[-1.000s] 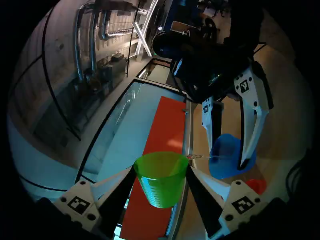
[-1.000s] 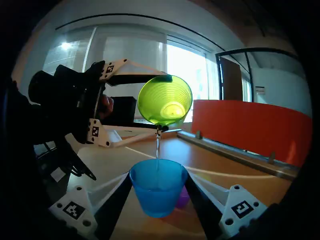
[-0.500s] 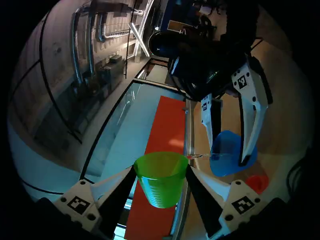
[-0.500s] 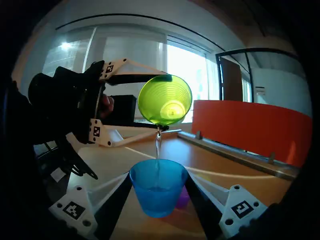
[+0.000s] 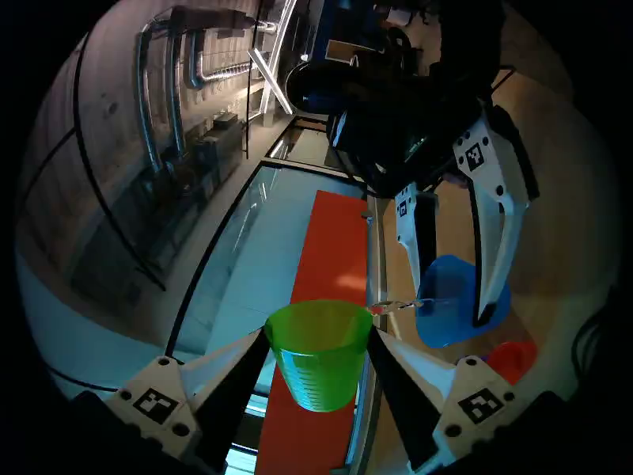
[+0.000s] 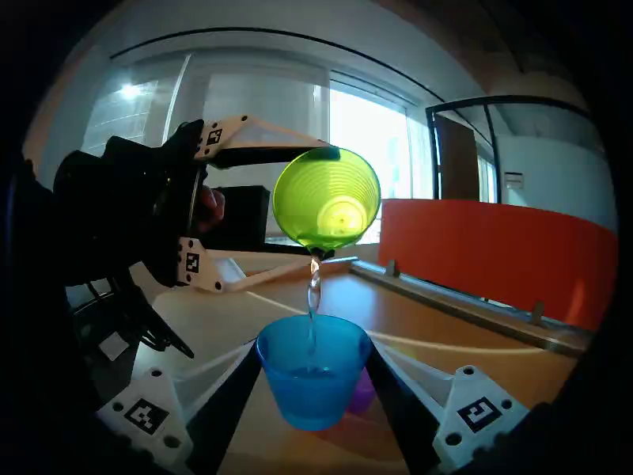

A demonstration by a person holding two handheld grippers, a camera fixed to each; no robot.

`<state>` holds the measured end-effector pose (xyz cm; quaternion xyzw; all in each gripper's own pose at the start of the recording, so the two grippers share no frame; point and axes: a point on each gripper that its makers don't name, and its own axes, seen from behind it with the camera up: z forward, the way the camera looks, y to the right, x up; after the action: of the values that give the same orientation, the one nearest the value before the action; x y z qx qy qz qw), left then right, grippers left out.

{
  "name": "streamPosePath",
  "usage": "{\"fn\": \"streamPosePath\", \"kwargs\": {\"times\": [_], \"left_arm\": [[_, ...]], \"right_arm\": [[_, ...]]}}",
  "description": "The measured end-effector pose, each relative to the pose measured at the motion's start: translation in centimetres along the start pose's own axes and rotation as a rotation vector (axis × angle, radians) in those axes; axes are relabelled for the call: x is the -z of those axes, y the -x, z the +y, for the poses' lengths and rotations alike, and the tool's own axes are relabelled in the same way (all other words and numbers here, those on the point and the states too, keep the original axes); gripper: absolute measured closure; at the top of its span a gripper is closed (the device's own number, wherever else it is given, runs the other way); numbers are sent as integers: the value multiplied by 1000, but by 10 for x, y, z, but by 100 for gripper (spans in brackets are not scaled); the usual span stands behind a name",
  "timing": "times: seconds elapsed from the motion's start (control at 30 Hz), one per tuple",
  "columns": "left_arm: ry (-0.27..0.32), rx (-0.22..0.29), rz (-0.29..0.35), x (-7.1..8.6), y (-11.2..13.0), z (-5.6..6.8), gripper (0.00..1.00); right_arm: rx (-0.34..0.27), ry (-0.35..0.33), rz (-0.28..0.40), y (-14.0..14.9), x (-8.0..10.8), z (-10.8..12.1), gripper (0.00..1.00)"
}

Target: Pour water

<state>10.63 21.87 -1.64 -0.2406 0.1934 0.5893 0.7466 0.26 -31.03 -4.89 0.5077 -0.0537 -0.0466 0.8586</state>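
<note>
My left gripper is shut on a green cup, which it holds tipped on its side. In the right gripper view that green cup hangs above, mouth toward me, held in the left gripper. A thin stream of water falls from its lower rim into a blue cup. My right gripper is shut on this blue cup and holds it upright under the stream. In the left gripper view the blue cup sits between the right gripper's white fingers.
A wooden table lies below, with an orange partition along its far edge. A purple thing sits just behind the blue cup, and an orange-red thing lies on the table. Windows stand behind.
The green cup has tipped slightly further and the stream has thickened. The water in the blue cup has risen a little. Both grippers stay nearly in place.
</note>
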Motion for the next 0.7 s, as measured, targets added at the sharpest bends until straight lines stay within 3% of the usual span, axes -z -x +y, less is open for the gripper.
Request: {"fn": "streamPosePath", "kwargs": {"times": [0.7], "left_arm": [[-4, -56, 3, -3, 0, -3, 13]], "right_arm": [[-4, 0, 6, 0, 0, 0, 9]]}}
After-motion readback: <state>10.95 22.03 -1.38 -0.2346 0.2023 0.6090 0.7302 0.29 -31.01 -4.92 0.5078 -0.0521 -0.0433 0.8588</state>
